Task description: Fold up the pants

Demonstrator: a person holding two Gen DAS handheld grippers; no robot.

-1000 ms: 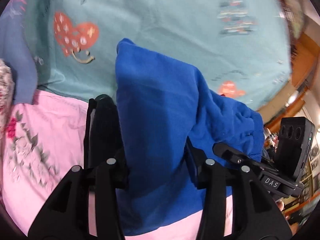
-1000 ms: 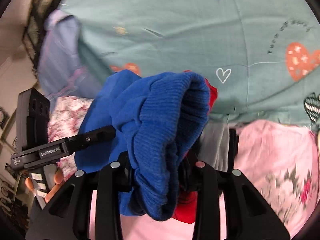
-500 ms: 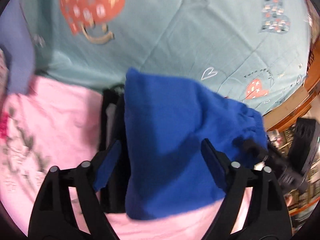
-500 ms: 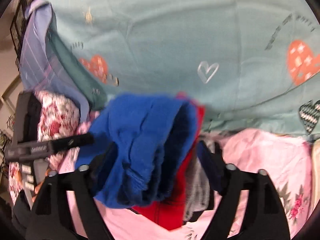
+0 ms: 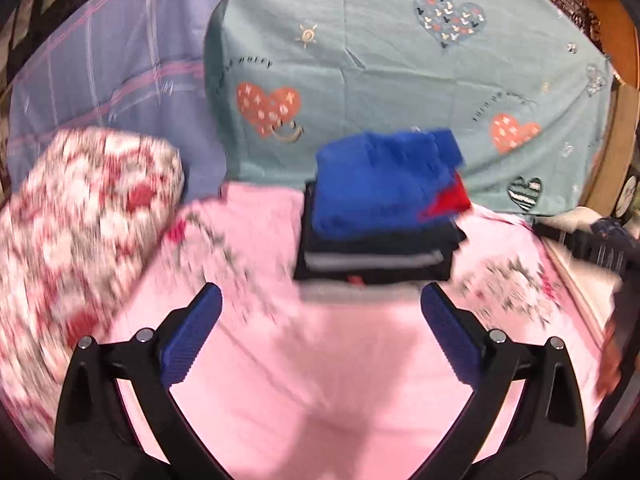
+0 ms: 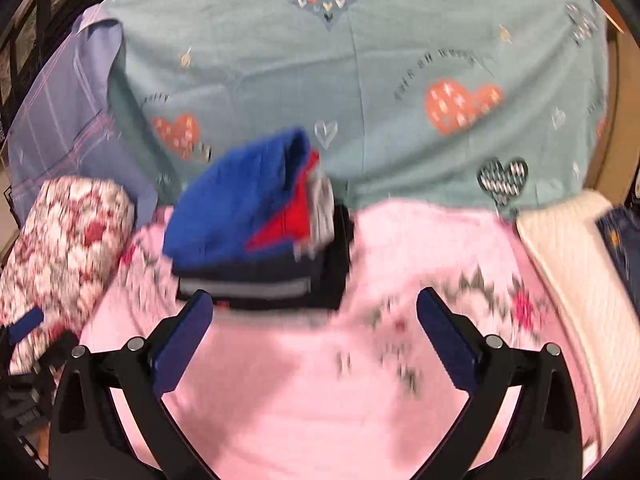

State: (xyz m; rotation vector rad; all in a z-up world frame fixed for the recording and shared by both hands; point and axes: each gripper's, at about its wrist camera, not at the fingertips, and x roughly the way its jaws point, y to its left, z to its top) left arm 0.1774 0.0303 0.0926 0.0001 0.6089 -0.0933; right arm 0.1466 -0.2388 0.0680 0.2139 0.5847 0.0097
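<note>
Folded blue pants (image 5: 376,188) (image 6: 240,208) lie on top of a stack of folded clothes, over a red piece (image 5: 450,200) (image 6: 294,216) and dark and grey pieces (image 5: 376,256) (image 6: 272,280). The stack rests on a pink floral blanket (image 5: 320,360) (image 6: 360,360). My left gripper (image 5: 320,324) is open, a little short of the stack, with nothing between its blue pads. My right gripper (image 6: 314,320) is open too; its left finger (image 6: 182,344) is just below the stack's near left corner. Both views are motion-blurred.
A teal sheet with heart prints (image 5: 400,60) (image 6: 360,60) spreads behind the stack. A red-and-white floral pillow (image 5: 80,208) (image 6: 64,240) lies at the left, with a lilac plaid cloth (image 5: 120,72) behind it. A cream knitted piece (image 6: 572,260) lies at the right.
Both grippers opened and let go of the blue pants, then drew back. The pants now lie on top of the stack, farther from both cameras.
</note>
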